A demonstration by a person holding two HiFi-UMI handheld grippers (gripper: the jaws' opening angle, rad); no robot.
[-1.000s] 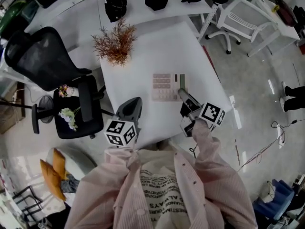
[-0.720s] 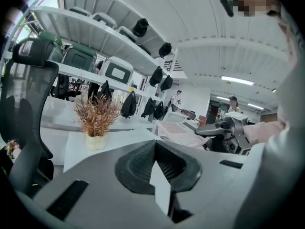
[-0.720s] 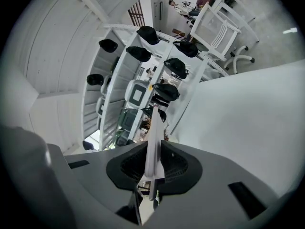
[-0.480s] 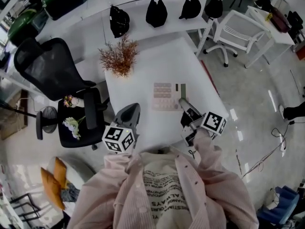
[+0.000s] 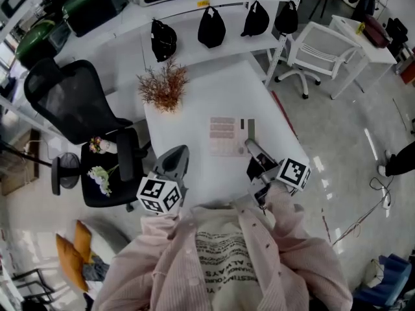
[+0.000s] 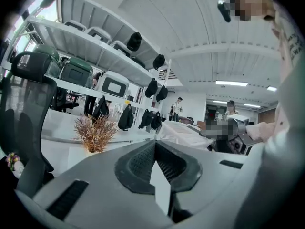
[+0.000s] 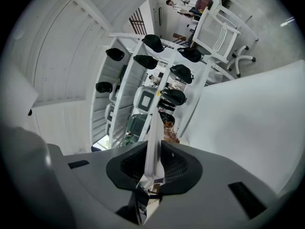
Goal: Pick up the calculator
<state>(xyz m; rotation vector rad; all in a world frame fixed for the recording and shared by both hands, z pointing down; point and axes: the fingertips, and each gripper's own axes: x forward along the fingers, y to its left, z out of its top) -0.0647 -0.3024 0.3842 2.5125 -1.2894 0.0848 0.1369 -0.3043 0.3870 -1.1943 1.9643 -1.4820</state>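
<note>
Clamping falls to the right claw: its jaws press on the calculator, which the right gripper view shows between them as a thin pale slab seen edge-on. From the head view the grip sits at the calculator's near right corner, beside its dark display strip, with the pale key rows spreading away to the left. The body lies over the middle of the white worktop; whether its far edge touches the surface cannot be told.

The left claw has its jaws together at the tips with nothing between them, and it sits over the worktop's near left edge, well apart from the calculator. Each gripper carries its marker cube just in front of the person's pink shirt.

Further out, a dried reddish plant sprig stands near the worktop's far left corner. A black mesh office chair sits to the left. Black bags hang in a row from the white shelf beyond, and a white chair stands off to the right
</note>
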